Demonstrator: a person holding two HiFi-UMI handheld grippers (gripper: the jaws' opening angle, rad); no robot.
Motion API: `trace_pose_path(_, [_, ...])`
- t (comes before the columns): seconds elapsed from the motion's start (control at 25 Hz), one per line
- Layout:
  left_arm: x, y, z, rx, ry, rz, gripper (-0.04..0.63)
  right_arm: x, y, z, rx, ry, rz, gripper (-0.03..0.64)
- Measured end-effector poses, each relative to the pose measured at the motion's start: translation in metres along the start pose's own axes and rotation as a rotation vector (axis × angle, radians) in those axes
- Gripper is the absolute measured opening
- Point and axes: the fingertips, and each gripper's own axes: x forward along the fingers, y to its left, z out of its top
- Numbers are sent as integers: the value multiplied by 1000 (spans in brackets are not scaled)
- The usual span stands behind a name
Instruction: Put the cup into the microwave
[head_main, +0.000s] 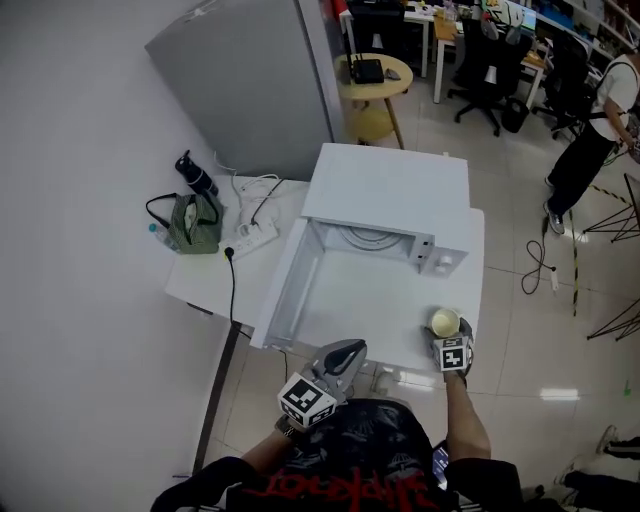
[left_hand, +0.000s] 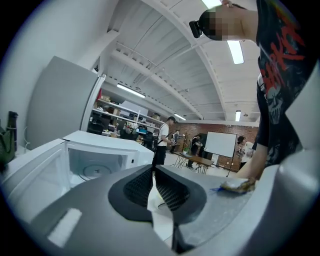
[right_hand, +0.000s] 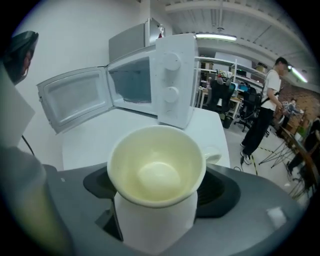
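Both right gripper (right_hand: 159, 192) jaws stand apart around the cup (right_hand: 156, 167) at the table's (head_main: 370, 310) near right corner, seemingly not yet pinching it; the microwave (head_main: 385, 195) gapes far-left, left gripper (left_hand: 152, 175) closed, empty.

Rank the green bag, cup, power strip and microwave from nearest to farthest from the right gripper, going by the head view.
1. Cup: between the right gripper's tongs, front right of the table.
2. Microwave: just beyond the cup, door open.
3. Power strip: left of the microwave.
4. Green bag: far left, beyond the strip.
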Motion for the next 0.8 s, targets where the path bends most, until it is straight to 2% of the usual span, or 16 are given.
trace_pose_path(0.2, [-5, 15, -2, -30, -7, 60, 18, -3, 33, 25, -122, -43, 93, 448])
trace_pose_path(0.44, [-12, 29, 0, -48, -16, 122, 18, 7, 87, 96, -240, -152, 200, 449])
trace_pose_path(0.56, [-26, 41, 2, -58, -34, 196, 18, 25, 110, 144, -245, -219, 235, 449])
trace_pose_path(0.8, [-58, 63, -2, -99, -65, 356, 18, 85, 127, 219, -171, -273, 211, 449])
